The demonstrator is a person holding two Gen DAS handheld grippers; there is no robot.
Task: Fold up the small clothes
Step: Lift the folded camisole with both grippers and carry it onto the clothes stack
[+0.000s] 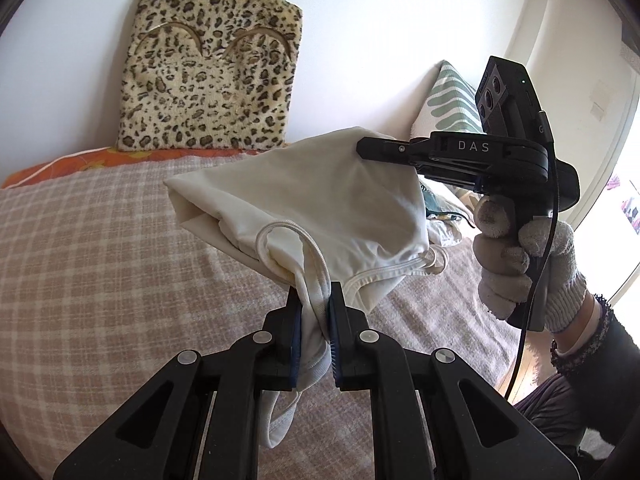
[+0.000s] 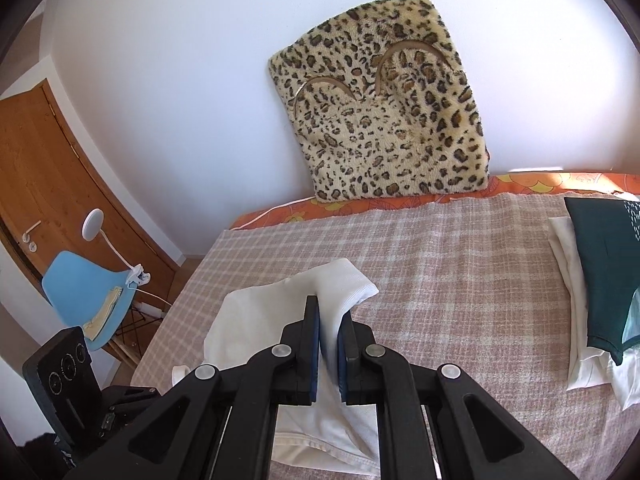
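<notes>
- Your left tool (image 1: 314, 316) is clamped tight on the white garment (image 1: 320, 204), with a bunched edge and its seamed band pinched between the blue pads.
- Your right tool (image 2: 329, 336) is likewise closed on the same white garment (image 2: 344, 284); a ribbed white corner pokes up past its fingertips.
- In the left wrist view you see the right tool (image 1: 370, 148) from the side, its black fingers biting into the top edge of the cloth, marked "DAS" on the body.
- The garment hangs in the air between your two tools, held up above the bed (image 1: 100, 260), not lying on it. It is bunched and partly doubled over, with thin looped straps dangling from its lower edge.
- Your gloved right hand (image 1: 524, 256) grips the handle of the right tool; a dark sleeve with a beaded cuff shows at the wrist.
- The bed carries a checked pink and cream blanket (image 2: 460, 264), with an orange patterned sheet showing at the wall edge.
- A leopard-print cushion (image 2: 392, 108) leans upright against the white wall at the far side of the bed.
- A small pile of folded clothes (image 2: 592, 292), white under dark green, lies on the blanket at the right of the right wrist view.
- A blue chair (image 2: 86, 300) stands beside the bed near the wooden door (image 2: 52, 172).
</notes>
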